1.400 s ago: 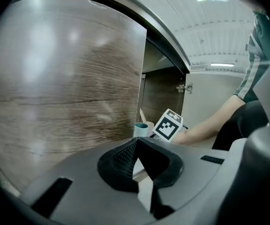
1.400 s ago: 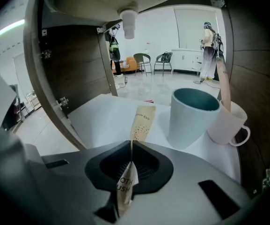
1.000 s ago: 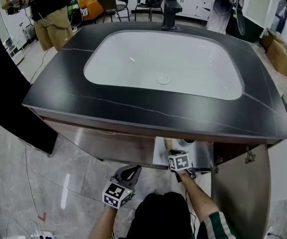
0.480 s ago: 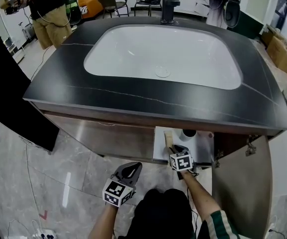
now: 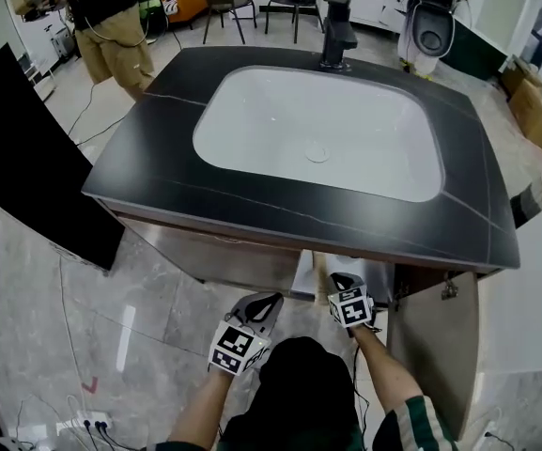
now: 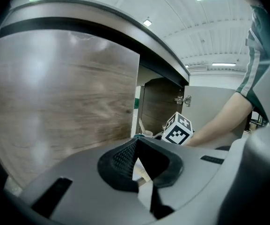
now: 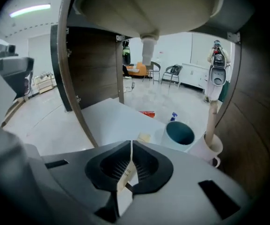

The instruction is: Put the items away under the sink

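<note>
The counter hides most of the cabinet shelf at six o'clock. At eleven o'clock, the picture's edge cuts off a standing person. A red thing and a blue thing on the floor are too small to identify.

- A lab or studio hall with a mock-up washstand, not a real bathroom.
- The vanity, with basin and faucet, stands free on an open floor, with no wall behind it.
- Chairs show through the open back of the cabinet.
- Boxes sit past the vanity's right edge.
- A power strip and cables lie on the floor off its front left corner.
- Beyond its far left corner a person holds a marker-tagged device.
- Strip lights run overhead.
</note>
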`<action>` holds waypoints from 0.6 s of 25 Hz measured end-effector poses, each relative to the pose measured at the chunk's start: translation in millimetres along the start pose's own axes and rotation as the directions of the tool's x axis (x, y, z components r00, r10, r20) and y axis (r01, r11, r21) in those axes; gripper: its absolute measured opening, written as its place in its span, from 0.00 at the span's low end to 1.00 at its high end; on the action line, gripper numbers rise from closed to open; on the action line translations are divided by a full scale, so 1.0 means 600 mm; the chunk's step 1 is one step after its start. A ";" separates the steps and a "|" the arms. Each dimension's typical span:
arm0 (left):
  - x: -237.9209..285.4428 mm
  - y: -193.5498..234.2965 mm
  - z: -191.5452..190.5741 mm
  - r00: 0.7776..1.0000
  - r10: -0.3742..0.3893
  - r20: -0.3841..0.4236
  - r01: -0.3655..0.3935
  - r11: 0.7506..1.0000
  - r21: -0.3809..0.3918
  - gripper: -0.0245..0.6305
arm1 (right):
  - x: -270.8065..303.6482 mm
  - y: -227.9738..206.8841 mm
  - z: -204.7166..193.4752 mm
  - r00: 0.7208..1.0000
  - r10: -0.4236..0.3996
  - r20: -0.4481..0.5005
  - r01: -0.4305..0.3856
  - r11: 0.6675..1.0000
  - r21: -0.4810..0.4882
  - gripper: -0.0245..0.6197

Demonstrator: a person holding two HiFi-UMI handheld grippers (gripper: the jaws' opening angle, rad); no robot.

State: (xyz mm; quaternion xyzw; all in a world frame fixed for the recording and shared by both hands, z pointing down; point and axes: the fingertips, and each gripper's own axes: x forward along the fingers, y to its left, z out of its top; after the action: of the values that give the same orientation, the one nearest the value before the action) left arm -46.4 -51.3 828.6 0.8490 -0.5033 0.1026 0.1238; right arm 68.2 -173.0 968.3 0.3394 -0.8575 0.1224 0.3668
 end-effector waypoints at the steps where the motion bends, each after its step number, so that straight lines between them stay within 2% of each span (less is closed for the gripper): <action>1: -0.006 -0.004 0.019 1.000 -0.004 -0.004 0.004 1.000 -0.001 0.05 | -0.018 0.006 0.006 1.000 0.006 -0.012 -0.007 1.000 -0.010 0.11; 7: -0.053 -0.031 0.163 0.999 -0.024 -0.039 0.024 1.000 -0.012 0.05 | -0.156 0.033 0.071 0.999 0.034 -0.015 -0.033 0.999 0.036 0.11; 11: -0.095 -0.057 0.292 0.998 -0.033 -0.048 0.032 0.999 -0.029 0.05 | -0.270 0.050 0.140 0.998 0.049 -0.032 -0.049 0.999 0.006 0.11; 15: -0.136 -0.092 0.415 0.997 -0.048 -0.057 0.046 0.998 -0.034 0.05 | -0.391 0.068 0.212 0.997 0.067 -0.029 -0.066 0.997 0.031 0.11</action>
State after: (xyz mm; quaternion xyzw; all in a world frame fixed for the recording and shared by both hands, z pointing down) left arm -24.3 -36.1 562.3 0.8552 -0.4808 0.1161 0.1546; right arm 88.4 -85.8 713.7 0.3142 -0.8607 0.1527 0.3703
